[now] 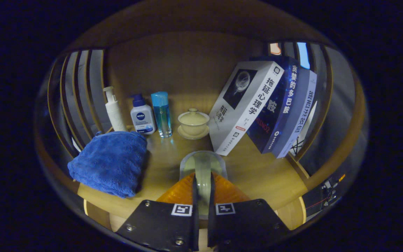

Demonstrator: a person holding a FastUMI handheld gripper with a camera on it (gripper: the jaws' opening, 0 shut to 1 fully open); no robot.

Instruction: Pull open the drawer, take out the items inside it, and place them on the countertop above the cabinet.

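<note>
Gripping a pale translucent strip-shaped item (203, 168) between nearly closed fingers, the gripper (203, 196) hangs over the near edge of the wooden countertop (257, 175). A folded blue towel (110, 162) lies at the left front corner. Along the back edge stand a white pump bottle (114, 110), a blue-capped lotion bottle (142, 115), a clear blue bottle (162, 113) and a lidded cream teacup on its saucer (193, 123). Three books (264, 108) lean toward the right side.
</note>
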